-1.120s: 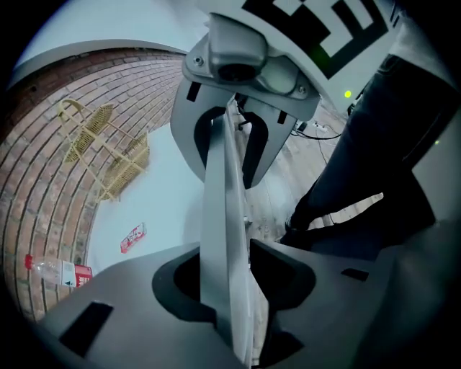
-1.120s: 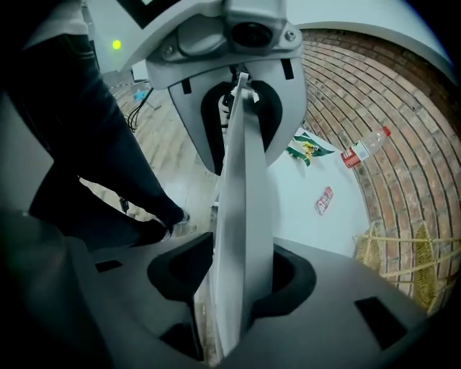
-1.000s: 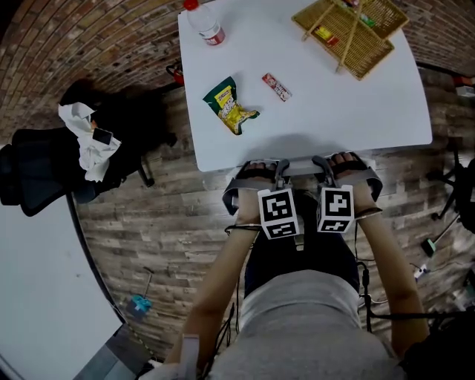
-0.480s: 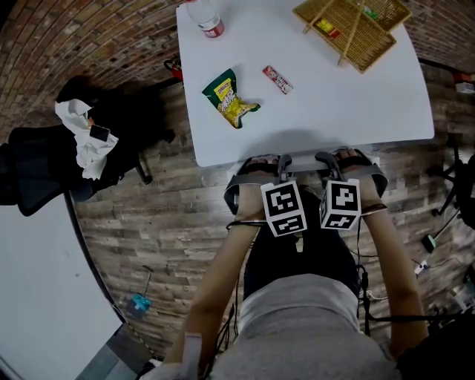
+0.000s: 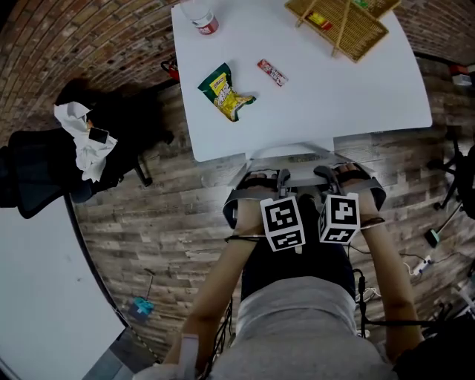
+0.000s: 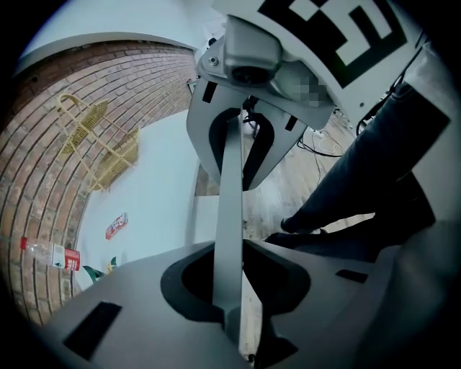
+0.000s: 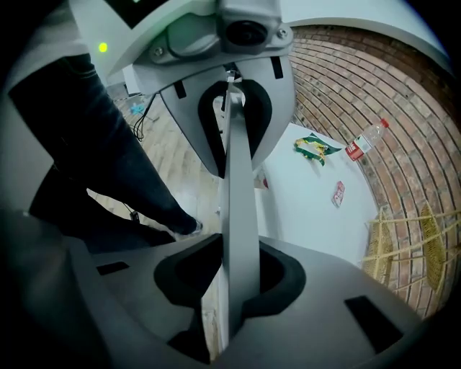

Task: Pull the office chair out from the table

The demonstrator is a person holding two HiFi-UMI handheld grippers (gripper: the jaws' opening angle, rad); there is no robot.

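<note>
The office chair shows in the head view as a pale grey back rim [image 5: 289,153] just clear of the white table's [image 5: 371,96] near edge. My left gripper [image 5: 281,179] and right gripper [image 5: 326,177] stand side by side on that rim, pointing steeply down. In the left gripper view the flat grey bar [image 6: 229,202] runs up between the jaws of the left gripper [image 6: 234,317], which are closing and pinch it. The right gripper view shows the same bar [image 7: 238,194] pinched in the right gripper [image 7: 230,310], whose jaws are closing too. The seat is hidden by my body.
On the table lie a green snack bag [image 5: 225,93], a red candy bar [image 5: 273,72], a bottle [image 5: 199,15] and a wicker basket [image 5: 338,22]. A black chair draped with clothes [image 5: 44,163] stands at the left. Cables [image 5: 415,263] lie on the wooden floor at the right.
Both grippers have come back toward my body with the chair's rim in them. The rim, earlier tucked at the table's edge, now stands out from under it.
</note>
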